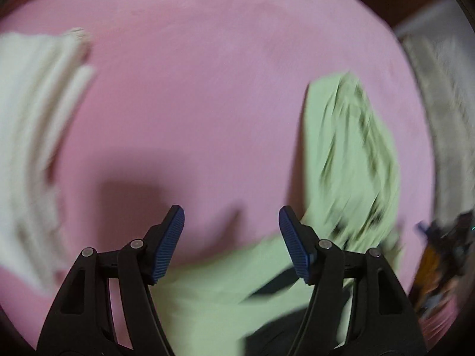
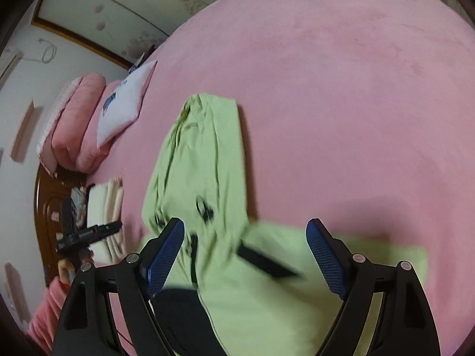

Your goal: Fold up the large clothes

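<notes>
A light green garment (image 1: pixel 350 154) with dark markings lies partly folded on the pink bed cover (image 1: pixel 207 74). In the left wrist view it runs from the right side down under the fingers. My left gripper (image 1: pixel 231 231) hangs open above the pink cover and the garment's near edge, with nothing between its blue pads. In the right wrist view the green garment (image 2: pixel 202 163) stretches up the middle and spreads below. My right gripper (image 2: pixel 245 243) is open wide over it, holding nothing. The left gripper (image 2: pixel 89 234) shows at the left edge of that view.
A stack of folded white cloth (image 1: pixel 32 112) lies at the left of the bed; this white cloth (image 2: pixel 107 207) also appears near the bed's edge. Pink pillows (image 2: pixel 77 124) and a white cushion (image 2: pixel 124 103) sit by the headboard. A dark wooden bed frame (image 2: pixel 44 207) borders the bed.
</notes>
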Action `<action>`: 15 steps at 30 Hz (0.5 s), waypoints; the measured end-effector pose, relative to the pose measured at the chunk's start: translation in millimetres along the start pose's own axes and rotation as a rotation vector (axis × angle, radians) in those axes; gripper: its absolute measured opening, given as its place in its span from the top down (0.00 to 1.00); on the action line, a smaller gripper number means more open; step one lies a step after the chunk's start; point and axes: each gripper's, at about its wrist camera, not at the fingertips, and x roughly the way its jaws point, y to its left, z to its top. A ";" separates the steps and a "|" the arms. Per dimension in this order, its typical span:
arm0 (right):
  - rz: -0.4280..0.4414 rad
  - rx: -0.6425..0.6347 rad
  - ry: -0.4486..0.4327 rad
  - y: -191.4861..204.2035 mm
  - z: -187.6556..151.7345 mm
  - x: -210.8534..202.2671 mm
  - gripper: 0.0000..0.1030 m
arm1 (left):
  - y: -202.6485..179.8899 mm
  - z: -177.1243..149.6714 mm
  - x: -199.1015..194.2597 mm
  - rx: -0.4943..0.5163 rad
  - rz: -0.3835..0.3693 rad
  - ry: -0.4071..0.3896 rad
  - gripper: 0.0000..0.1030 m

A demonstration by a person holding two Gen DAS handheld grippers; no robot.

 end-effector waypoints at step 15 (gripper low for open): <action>0.165 0.051 0.019 -15.7 116.9 123.4 0.25 | -73.6 76.5 88.0 -0.015 0.024 -0.153 0.32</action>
